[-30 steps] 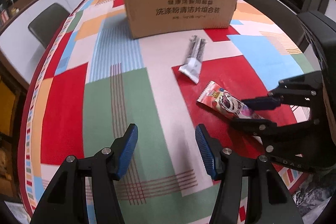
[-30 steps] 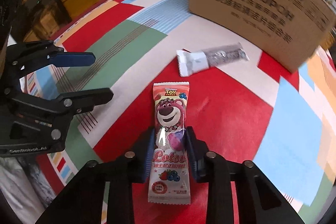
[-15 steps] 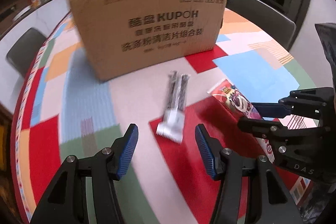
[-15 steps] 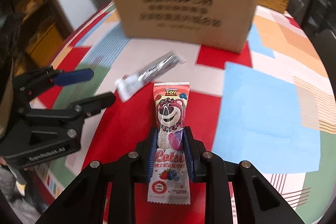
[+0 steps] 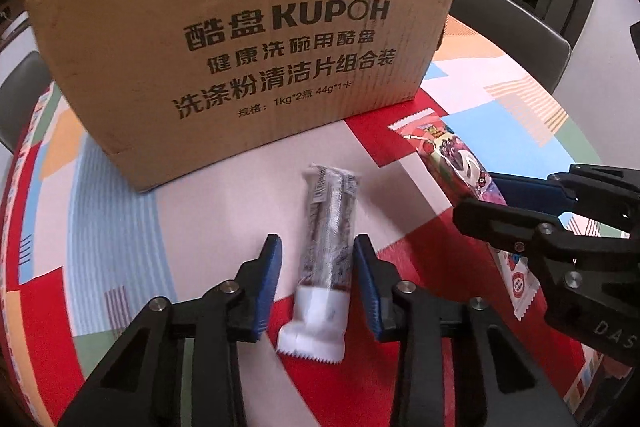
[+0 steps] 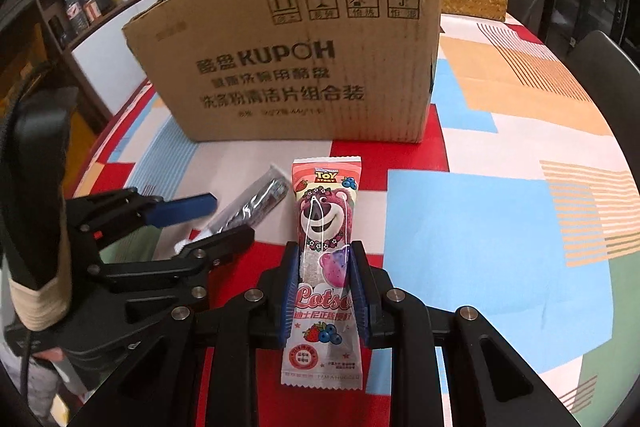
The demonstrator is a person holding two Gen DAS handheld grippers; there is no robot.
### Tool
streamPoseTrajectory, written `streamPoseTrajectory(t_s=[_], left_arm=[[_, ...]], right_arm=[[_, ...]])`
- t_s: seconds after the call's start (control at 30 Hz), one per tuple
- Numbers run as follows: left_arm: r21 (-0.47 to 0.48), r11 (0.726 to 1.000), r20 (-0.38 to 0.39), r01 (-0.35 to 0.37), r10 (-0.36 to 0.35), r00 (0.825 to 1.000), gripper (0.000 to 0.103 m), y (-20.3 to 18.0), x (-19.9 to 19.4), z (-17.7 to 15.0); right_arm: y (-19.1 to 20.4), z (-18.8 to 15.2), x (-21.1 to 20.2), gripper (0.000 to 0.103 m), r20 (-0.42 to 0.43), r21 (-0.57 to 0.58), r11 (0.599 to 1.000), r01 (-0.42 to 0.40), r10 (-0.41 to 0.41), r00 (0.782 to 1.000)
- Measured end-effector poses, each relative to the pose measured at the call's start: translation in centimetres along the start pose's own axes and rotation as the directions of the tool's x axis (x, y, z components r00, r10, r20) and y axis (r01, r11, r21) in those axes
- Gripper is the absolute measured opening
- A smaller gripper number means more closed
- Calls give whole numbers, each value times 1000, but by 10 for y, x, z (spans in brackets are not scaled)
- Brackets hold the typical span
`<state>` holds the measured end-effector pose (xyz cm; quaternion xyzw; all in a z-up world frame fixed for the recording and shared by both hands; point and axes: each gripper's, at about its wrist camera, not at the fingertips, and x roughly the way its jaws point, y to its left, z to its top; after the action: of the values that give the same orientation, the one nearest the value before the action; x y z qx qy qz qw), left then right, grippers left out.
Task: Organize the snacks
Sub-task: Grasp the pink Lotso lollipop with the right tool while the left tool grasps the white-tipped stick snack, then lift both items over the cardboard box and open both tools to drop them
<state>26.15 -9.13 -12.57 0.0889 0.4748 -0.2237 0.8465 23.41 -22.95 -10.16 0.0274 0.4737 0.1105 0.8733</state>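
left gripper [image 5: 316,271], left wrist view: jaws have just been closing around the silver snack stick [image 5: 326,251], which lies on the patterned tablecloth [image 5: 120,227] in front of the cardboard box [image 5: 240,39]; a sliver of gap shows on each side, so pads straddle it but do not press yet. stick runs lengthwise between the fingers, white crimped end nearest the camera. right gripper [image 5: 484,195] enters from the right, clamped on the pink lotso snack bar [image 5: 452,163]. right wrist view: right gripper [image 6: 324,283] is closed on the pink lotso snack bar [image 6: 326,251] at mid-length, wrapper pinched inward slightly at the pads, bar pointing at the cardboard box [image 6: 296,59]. left gripper [image 6: 224,219] visible at left with the silver snack stick [image 6: 252,207] between its fingers. handling judgement: both packets look light, with thin crinkly film, likely slippery; contents probably brittle, so moderate squeeze. best hold on the stick is across its filled middle, not the flat crimped end, which would fold.
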Motion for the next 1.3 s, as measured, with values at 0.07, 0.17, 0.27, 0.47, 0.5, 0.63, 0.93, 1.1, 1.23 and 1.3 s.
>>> streamPoseTrajectory(t_s=[0.07,0.17,0.27,0.47,0.5,0.63,0.93,1.1,1.23,1.3], left_arm=[[1,1000,4,-2,2,1000,30,0,2,2],[0,1000,5,3,-3,1000,23,1,3,5],[-7,1000,10,3,-3,1000,20,1,3,5],[-48,999,29,-1,3,1000,20,6,-14,-1],[-49,999,35,-5,7,999,20,6,-18,-1],[-66,998,73,-21,26,997,20,6,-39,-1],[-78,996,186,-43,57,981,20,3,-88,13],[-81,995,245,-63,81,966,20,8,-113,22],[-87,993,295,-77,99,950,20,10,-128,34],[-90,993,318,-83,108,942,20,13,-137,40]], right_arm=[[-1,4,2,26,5,8,1000,3,-3,1000],[-3,9,2,26,13,24,1000,-5,5,1000],[-4,10,2,26,18,33,999,-15,14,1000],[1,10,0,26,24,27,999,-26,26,999],[1,10,-1,26,26,28,999,-30,30,999],[6,11,-12,26,44,23,999,-42,41,998],[15,23,-49,26,133,-4,998,-55,55,990],[21,35,-68,26,186,-21,998,-56,59,981],[24,47,-77,26,219,-33,998,-54,60,974],[25,54,-81,26,236,-37,998,-50,57,970]])
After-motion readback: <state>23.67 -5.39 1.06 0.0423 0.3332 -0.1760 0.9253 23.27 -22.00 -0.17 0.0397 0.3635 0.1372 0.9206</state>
